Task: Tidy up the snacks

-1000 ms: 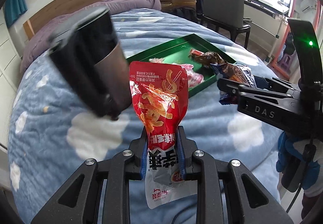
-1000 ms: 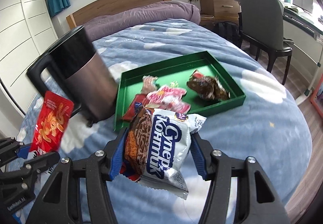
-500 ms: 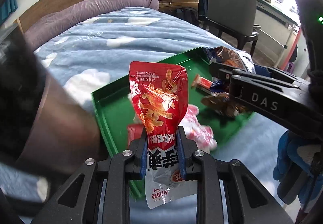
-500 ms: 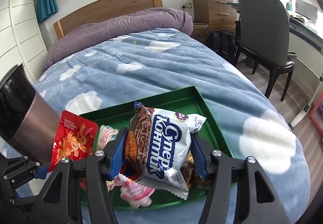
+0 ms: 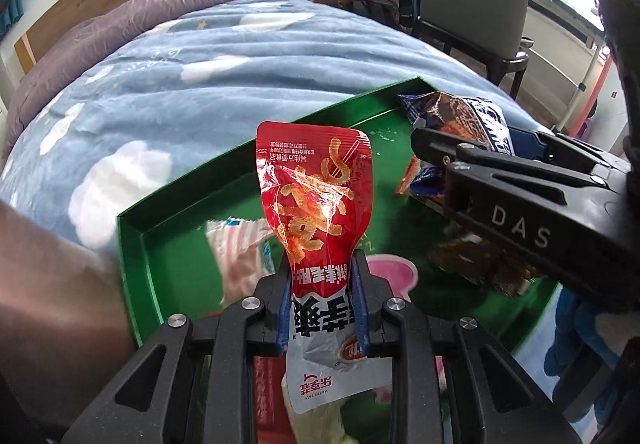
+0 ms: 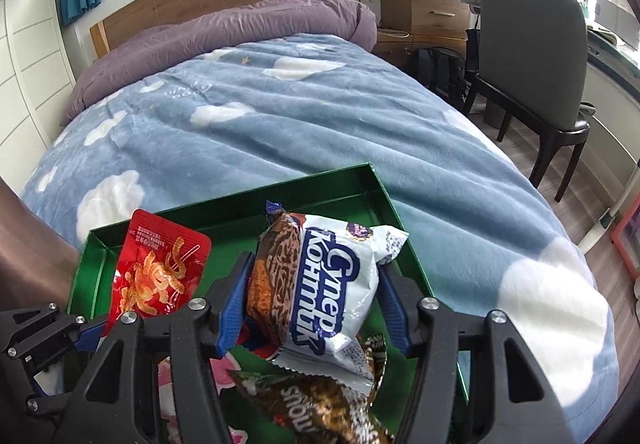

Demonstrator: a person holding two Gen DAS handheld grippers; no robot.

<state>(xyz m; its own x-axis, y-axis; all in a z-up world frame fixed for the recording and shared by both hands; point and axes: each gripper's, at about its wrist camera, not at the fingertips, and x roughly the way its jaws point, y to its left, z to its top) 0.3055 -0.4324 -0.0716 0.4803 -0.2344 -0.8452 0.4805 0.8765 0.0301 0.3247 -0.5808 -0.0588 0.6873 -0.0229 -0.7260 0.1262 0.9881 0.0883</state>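
Now both packets are held over the tray (image 5: 132, 244) — red pouch (image 5: 316, 200) pinched by the left gripper (image 5: 322, 304), white bag (image 6: 332, 284) clamped by the right gripper (image 6: 314, 304); release into bare tray space is called for next.

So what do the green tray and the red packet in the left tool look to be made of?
Green tray: looks like painted metal or hard plastic; its glossy walls mirror the packets and hold crisp, straight edges. Which of the two, I can't tell. Red packet: thin printed plastic film, shiny and wrinkled, with a clear window showing orange strips inside.
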